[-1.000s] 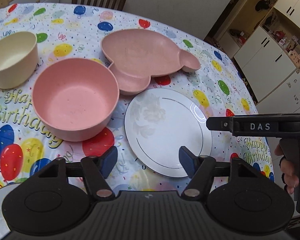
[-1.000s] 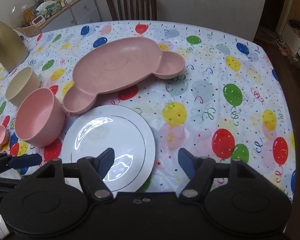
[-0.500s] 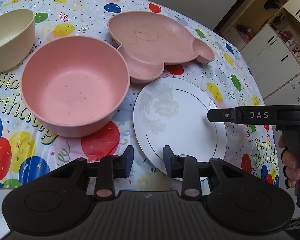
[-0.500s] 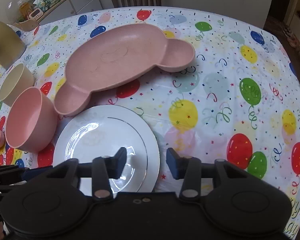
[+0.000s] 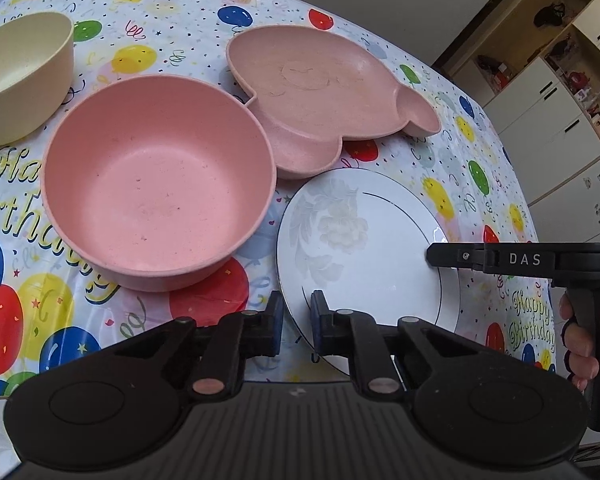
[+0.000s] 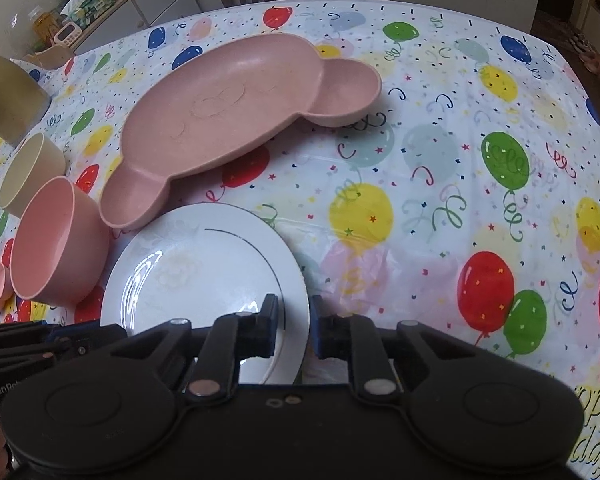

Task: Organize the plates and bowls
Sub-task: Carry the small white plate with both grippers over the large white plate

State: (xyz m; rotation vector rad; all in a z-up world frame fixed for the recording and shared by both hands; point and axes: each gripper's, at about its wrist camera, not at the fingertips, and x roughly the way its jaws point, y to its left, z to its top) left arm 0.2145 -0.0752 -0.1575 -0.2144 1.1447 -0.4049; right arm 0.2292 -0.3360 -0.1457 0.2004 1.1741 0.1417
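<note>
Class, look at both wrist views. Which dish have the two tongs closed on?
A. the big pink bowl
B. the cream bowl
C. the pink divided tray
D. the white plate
D: the left tongs and the right tongs each straddle the rim of the white plate, on opposite sides.

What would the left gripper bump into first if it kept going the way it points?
Nothing new: the left gripper already straddles the white plate's near rim. Pushing on, it would likely meet the balloon tablecloth just beneath.
</note>
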